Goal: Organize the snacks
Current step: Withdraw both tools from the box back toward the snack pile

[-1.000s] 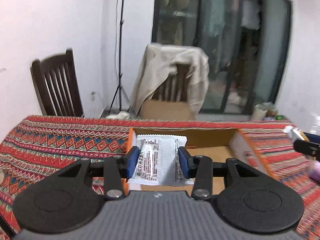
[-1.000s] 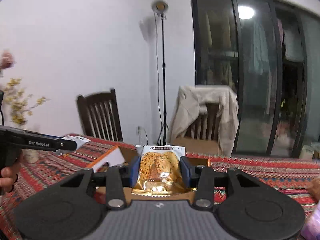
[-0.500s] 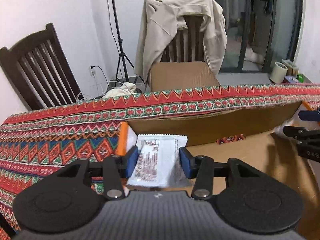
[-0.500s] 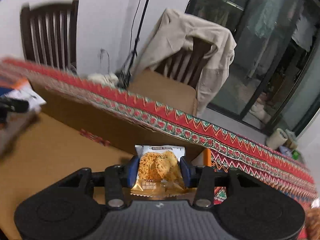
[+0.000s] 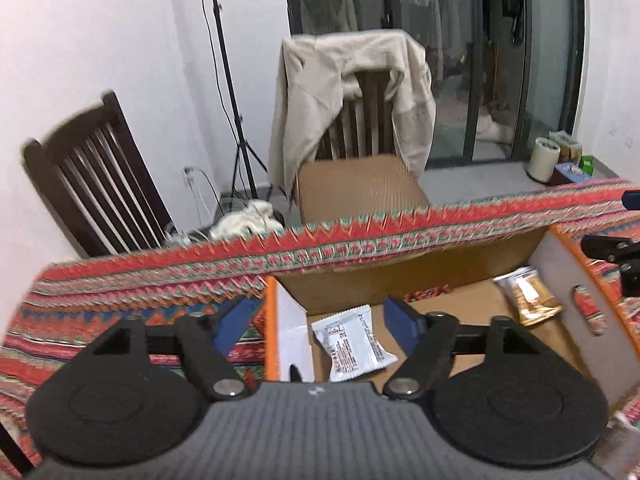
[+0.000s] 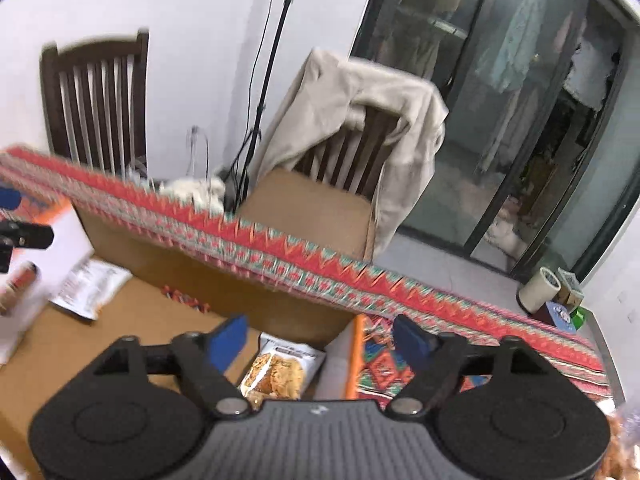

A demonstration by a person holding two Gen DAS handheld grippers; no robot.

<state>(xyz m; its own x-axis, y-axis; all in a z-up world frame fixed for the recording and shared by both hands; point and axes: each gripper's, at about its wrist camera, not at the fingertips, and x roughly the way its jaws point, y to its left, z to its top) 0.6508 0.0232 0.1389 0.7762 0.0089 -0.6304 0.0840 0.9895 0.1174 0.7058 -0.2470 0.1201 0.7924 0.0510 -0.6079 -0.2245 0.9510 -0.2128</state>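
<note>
A white snack packet (image 5: 352, 344) lies in the left corner of an open cardboard box (image 5: 440, 268); it also shows in the right wrist view (image 6: 92, 288). A golden cracker packet (image 5: 526, 296) lies in the box's right corner; it also shows in the right wrist view (image 6: 280, 372). My left gripper (image 5: 320, 322) is open and empty above the white packet. My right gripper (image 6: 322, 340) is open and empty above the golden packet. The box (image 6: 168, 264) sits on a red patterned tablecloth (image 5: 140, 284).
The box has white side flaps with orange edges (image 5: 286, 340) (image 6: 352, 356). Beyond the table stand a dark wooden chair (image 5: 96, 176), a chair draped with a beige jacket (image 5: 352, 92), a light stand (image 5: 228, 80) and glass doors (image 5: 460, 52).
Both grippers have opened and let go of their packets, which now lie in the box. Both grippers have lifted and drawn back a little.
</note>
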